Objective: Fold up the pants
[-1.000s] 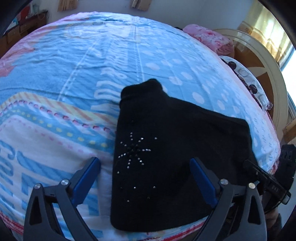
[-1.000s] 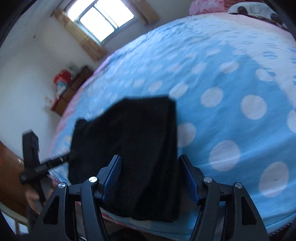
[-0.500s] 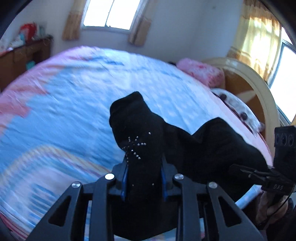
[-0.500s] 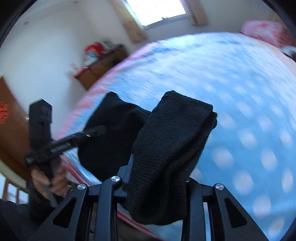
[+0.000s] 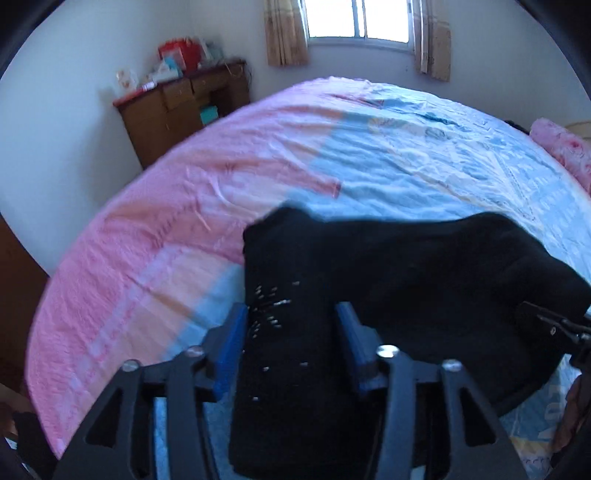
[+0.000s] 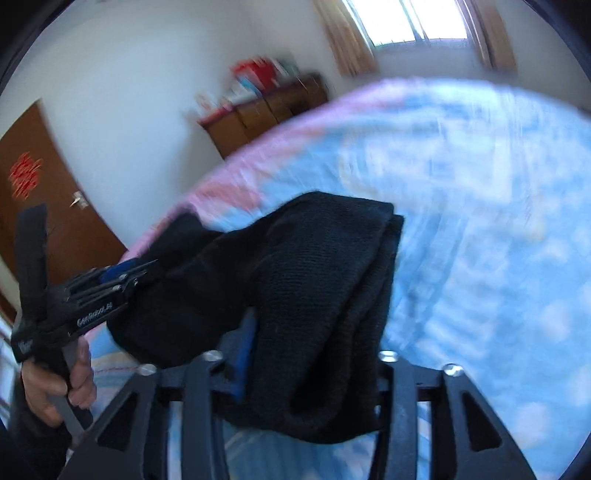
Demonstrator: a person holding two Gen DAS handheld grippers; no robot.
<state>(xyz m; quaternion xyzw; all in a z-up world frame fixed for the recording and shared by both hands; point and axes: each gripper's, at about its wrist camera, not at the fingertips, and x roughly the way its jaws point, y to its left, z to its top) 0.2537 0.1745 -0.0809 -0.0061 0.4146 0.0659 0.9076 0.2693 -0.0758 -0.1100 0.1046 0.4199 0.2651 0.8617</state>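
Observation:
The black knit pants (image 5: 406,277), folded and studded with small beads, hang in a bundle over the pink and blue bedspread (image 5: 177,229). My left gripper (image 5: 291,310) has the beaded end between its blue pads; its jaws are opening and a thin gap shows at the right pad. In the right wrist view the other end of the pants (image 6: 314,258) drapes over my right gripper (image 6: 317,332). Its jaws are opening too, with thick fabric between them and the right pad hidden. The left gripper (image 6: 122,277) shows at the left.
A wooden dresser (image 5: 177,107) with clutter on top stands against the far wall beside the window (image 5: 358,18). A pink pillow (image 5: 561,144) lies at the bed's right end. A brown door (image 6: 37,184) and the person's hand (image 6: 55,387) show at the left.
Both grippers closed on the pants lying flat, lifted them bunched, and swung toward the pink end of the bed. Their jaws now stand wider apart than half a second ago.

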